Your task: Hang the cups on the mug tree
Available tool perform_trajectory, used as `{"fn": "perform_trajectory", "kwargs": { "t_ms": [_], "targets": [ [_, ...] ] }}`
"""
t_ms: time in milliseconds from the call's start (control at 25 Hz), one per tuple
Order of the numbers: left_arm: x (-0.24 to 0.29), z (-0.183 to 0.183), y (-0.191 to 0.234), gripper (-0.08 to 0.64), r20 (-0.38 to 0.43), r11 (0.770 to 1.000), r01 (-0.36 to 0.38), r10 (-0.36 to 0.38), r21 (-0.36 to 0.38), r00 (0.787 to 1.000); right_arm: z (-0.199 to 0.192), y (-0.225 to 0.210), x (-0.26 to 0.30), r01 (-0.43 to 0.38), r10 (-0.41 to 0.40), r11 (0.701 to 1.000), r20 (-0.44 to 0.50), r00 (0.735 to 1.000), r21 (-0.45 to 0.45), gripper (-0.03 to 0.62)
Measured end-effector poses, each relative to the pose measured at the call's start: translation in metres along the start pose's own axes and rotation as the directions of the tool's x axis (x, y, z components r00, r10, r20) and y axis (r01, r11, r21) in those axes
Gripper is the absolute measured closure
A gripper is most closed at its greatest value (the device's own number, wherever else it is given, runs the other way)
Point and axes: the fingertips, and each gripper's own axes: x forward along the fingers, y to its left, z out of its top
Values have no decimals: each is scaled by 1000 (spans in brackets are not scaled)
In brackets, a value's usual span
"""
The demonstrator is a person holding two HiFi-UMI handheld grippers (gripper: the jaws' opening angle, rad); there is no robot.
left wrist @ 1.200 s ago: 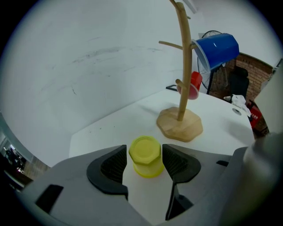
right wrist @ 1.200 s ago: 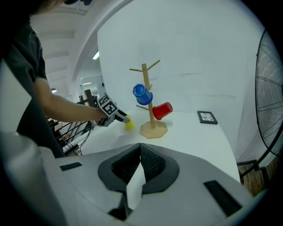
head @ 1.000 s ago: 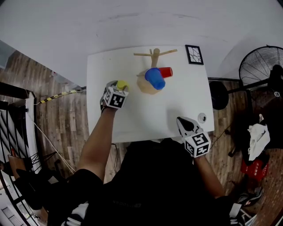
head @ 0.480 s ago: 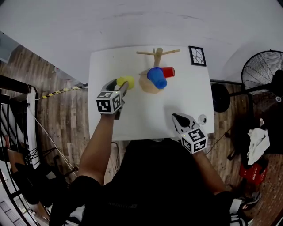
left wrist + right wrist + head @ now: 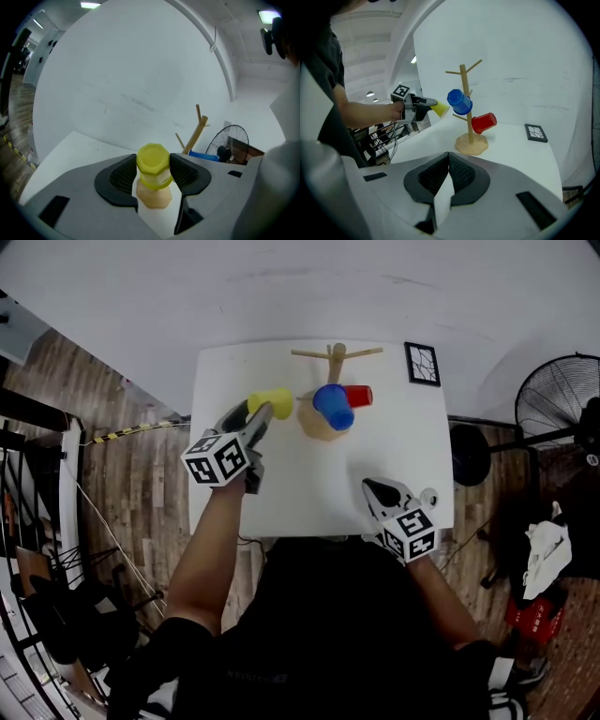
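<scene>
A yellow cup (image 5: 270,402) hangs in the air just left of the wooden mug tree (image 5: 335,362), with my left gripper (image 5: 258,418) shut on it. In the left gripper view the cup (image 5: 153,166) sits between the two pads, its octagonal bottom facing the camera, and the tree (image 5: 197,131) stands beyond to the right. A blue cup (image 5: 333,407) and a red cup (image 5: 357,396) hang on the tree's lower pegs. My right gripper (image 5: 380,491) rests shut and empty near the table's front right. Its view shows the tree (image 5: 464,93), the blue cup (image 5: 460,102), the red cup (image 5: 483,123) and the yellow cup (image 5: 439,108).
The white table (image 5: 281,493) carries a small framed picture (image 5: 422,364) at its back right corner and a small round object (image 5: 429,495) at its right edge. A standing fan (image 5: 553,399) is on the floor to the right.
My left gripper has lifted the yellow cup off the table and carried it right and up toward the mug tree. The right gripper has barely shifted.
</scene>
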Motion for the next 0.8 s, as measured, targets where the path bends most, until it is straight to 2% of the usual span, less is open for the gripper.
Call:
{"fn": "perform_trajectory", "kwargs": {
  "t_ms": [280, 800],
  "targets": [
    [15, 0, -8, 325, -26, 1000, 1, -1, 2, 1000, 8, 1, 2, -18, 18, 1000, 17, 1000, -12, 585],
    [58, -28, -14, 325, -120, 1000, 21, -18, 21, 993, -4, -14, -14, 27, -28, 999, 12, 1000, 30, 586]
  ]
}}
